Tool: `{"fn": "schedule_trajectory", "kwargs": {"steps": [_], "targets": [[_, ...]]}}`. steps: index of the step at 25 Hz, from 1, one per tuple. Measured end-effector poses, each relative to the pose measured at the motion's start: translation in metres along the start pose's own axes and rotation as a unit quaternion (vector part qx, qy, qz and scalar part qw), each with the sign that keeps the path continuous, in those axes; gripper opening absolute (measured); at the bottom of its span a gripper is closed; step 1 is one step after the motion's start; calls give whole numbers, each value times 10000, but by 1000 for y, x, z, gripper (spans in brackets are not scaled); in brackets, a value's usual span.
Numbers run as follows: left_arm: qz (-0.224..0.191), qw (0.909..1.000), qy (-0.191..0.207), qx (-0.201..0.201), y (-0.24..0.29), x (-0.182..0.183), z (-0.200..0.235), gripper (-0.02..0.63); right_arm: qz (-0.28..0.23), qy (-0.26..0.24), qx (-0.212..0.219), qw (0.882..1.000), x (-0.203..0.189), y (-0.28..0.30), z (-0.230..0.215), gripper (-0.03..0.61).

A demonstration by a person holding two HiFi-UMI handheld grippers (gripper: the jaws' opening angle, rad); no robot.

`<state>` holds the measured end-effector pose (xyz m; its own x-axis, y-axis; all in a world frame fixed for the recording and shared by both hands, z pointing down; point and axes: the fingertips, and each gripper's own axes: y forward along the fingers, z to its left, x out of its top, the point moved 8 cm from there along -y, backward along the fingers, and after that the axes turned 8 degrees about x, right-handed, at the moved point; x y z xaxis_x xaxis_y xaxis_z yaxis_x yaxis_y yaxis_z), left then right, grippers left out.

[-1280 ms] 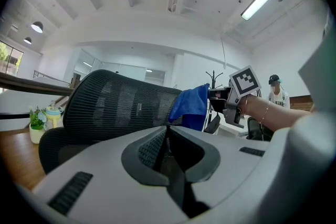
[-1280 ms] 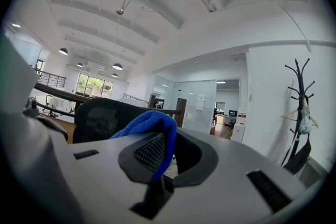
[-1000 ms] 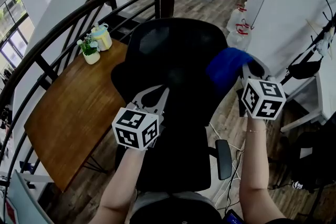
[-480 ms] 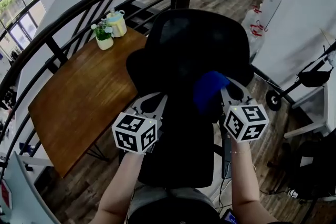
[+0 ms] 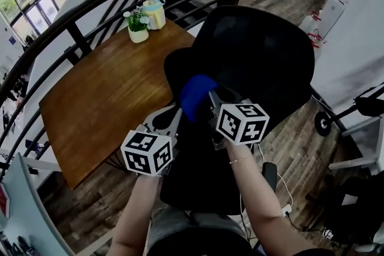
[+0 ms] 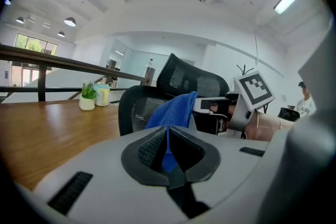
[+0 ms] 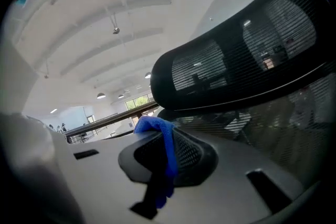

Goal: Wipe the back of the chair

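Observation:
A black mesh office chair (image 5: 264, 51) fills the middle of the head view, its mesh back (image 7: 247, 60) arching over the right gripper view. My right gripper (image 5: 211, 99) is shut on a blue cloth (image 5: 195, 95), which is held against the left part of the chair's back. The cloth (image 7: 152, 124) bunches at that gripper's (image 7: 169, 139) tips. My left gripper (image 5: 174, 114) sits just below and left of the cloth, jaws together. From the left gripper (image 6: 168, 136), a thin blue strip of cloth (image 6: 176, 110) shows in the slit; whether it is pinched is unclear.
A wooden table (image 5: 102, 105) stands left of the chair, with a small potted plant (image 5: 138, 30) and a pale yellow pot (image 5: 155, 12) at its far end. A dark curved railing (image 5: 90, 15) runs behind it. An armrest (image 5: 270, 177) juts out at lower right.
My right gripper has carried the blue cloth leftward across the chair's back, from its right edge to just beside the left gripper. The left gripper has hardly moved.

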<state>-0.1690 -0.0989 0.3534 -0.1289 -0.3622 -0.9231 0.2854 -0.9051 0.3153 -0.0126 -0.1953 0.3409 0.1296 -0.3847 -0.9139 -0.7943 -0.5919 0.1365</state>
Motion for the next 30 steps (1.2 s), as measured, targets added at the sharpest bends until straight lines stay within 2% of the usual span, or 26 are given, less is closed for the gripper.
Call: {"fn": "schedule_trajectory", "kwargs": {"steps": [6,12,19,30], "targets": [[-56,9993,-197,321,0,2,23,25,-127,302,160,9993,9,44,3,38],[-68,9991,-237,354,8,5,26,25,-155,413,-80,9990,8,52,-14,38],[20,9998,-125,131,24,2,9,26,-280,522,-404,9974,8,23,-44,38],[154,9993,39,-338,58,2,-35,25,-580,610,-1185,9894,11,-56,-101,38]]}}
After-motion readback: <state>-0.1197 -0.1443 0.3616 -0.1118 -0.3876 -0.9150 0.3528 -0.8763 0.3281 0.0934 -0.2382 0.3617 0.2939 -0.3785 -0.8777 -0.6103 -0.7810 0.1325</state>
